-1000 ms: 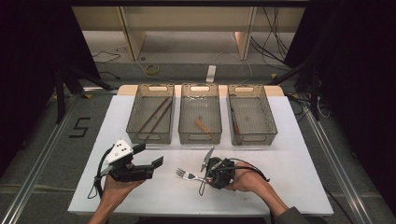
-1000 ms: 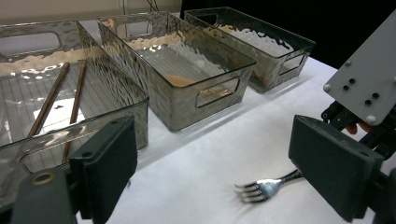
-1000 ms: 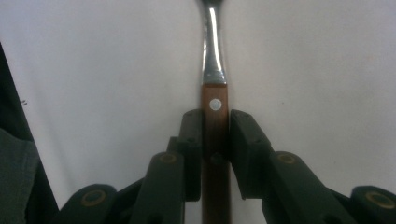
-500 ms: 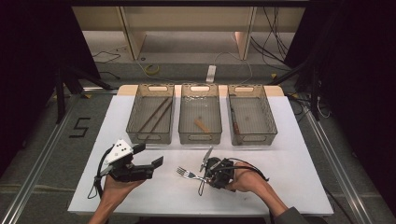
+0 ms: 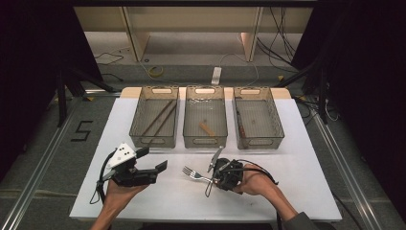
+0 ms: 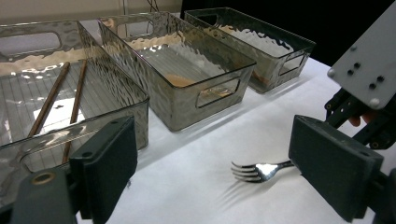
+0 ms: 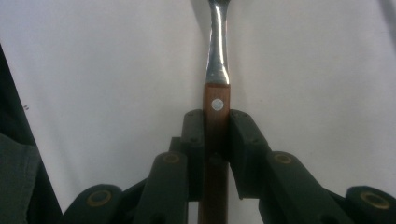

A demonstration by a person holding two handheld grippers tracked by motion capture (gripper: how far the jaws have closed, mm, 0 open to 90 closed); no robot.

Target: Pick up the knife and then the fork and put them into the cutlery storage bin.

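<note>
**Fork pinched by its wooden handle, low over the worktop**

Nearest us, the right gripper [image 5: 216, 175] has its fingers [image 7: 243, 140] clamped on the fork [image 5: 192, 173], and the right gripper view shows exactly where: the two black pads squeeze the brown wooden handle from either side, just behind the rivet, with the steel neck running on ahead. The tines point left across the white worktop [image 5: 306, 158], near its front edge; whether they touch the surface or sit just above it, I can't quite tell.

How will it handle? By the look of it, light and stiff, nothing to bend or break. The wood is the smart place to hold: flat sides, some bite for the pads. The polished steel neck looks slicker and narrower, a poorer spot. With the head sticking out well beyond the pads, a loose pinch could let it pivot and droop, so a firm, square squeeze matters.

Over on the left, the left gripper [image 5: 154, 160] waits with its fingers spread wide and nothing between them, held up off the worktop.

Further back stand three clear bins in a row: the left bin [image 5: 139, 117] holds two chopsticks [image 5: 159, 118], the middle bin [image 5: 189, 117] a small brown piece, the right bin [image 5: 275, 117] a dark utensil along its left wall.
</note>
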